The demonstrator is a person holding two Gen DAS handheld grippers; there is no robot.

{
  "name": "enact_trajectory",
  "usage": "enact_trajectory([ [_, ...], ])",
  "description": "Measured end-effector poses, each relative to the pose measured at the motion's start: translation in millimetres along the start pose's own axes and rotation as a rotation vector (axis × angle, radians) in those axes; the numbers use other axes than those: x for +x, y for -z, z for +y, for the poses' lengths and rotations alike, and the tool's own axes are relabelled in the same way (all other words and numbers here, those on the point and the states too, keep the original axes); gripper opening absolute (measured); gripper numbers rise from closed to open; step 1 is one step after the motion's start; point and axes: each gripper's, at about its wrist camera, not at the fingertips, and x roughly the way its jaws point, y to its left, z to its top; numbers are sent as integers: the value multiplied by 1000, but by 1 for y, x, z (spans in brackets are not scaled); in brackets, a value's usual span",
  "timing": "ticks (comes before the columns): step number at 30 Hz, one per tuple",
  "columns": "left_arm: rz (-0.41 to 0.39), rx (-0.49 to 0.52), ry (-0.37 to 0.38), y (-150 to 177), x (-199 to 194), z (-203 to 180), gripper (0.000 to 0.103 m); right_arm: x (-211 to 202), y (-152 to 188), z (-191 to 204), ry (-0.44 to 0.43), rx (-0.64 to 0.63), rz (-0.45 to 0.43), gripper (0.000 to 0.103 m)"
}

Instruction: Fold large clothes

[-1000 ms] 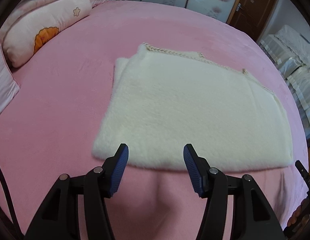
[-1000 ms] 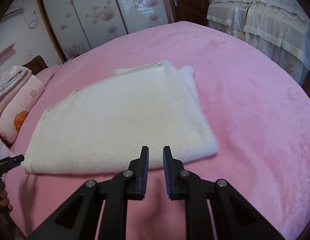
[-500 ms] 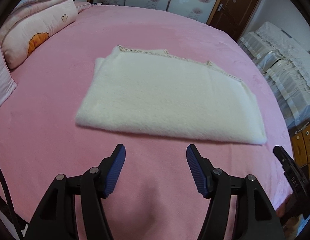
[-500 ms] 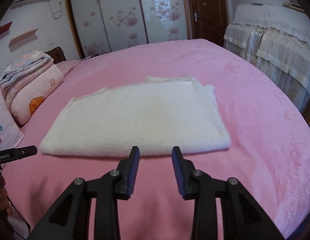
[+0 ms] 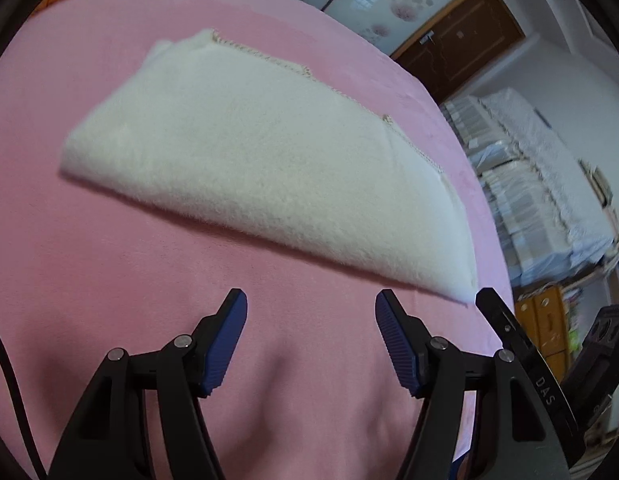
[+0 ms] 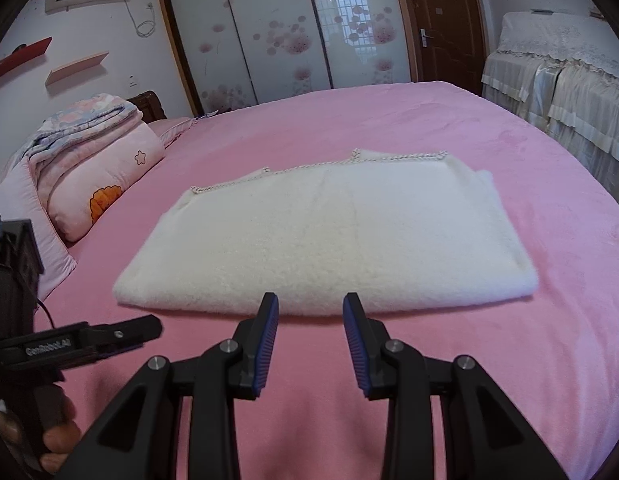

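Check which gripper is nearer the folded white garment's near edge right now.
Right. The right gripper sits just short of the folded white garment, at its near edge. The left gripper, jaws opening and empty, hangs farther back over the pink bedspread.

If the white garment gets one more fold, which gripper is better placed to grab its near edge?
Right, probably. The right gripper sits open just before the garment's near edge, facing it squarely. The left gripper, jaws opening and empty, stands farther back over bare pink bedspread, angled toward the corner.

Black tongs [image 6: 309, 320], seemingly ribbed blue pads [image 6: 265, 344]
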Motion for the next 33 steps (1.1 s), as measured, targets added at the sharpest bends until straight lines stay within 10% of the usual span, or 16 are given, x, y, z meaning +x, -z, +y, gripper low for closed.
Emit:
enact_trajectory([
  [17, -162, -269, 129, -76, 83, 73, 63, 83, -23, 21, -23, -68, 7, 33],
  [22, -228, -198, -11, -93, 76, 51, 39, 114, -51, 30, 37, -124, 0, 31],
  [25, -266, -120, -120, -96, 69, 33, 25, 140, -63, 31, 50, -136, 30, 11],
  [33, -386, 109, -250, -107, 52, -45, 20, 178, -52, 24, 15, -192, 152, 4],
])
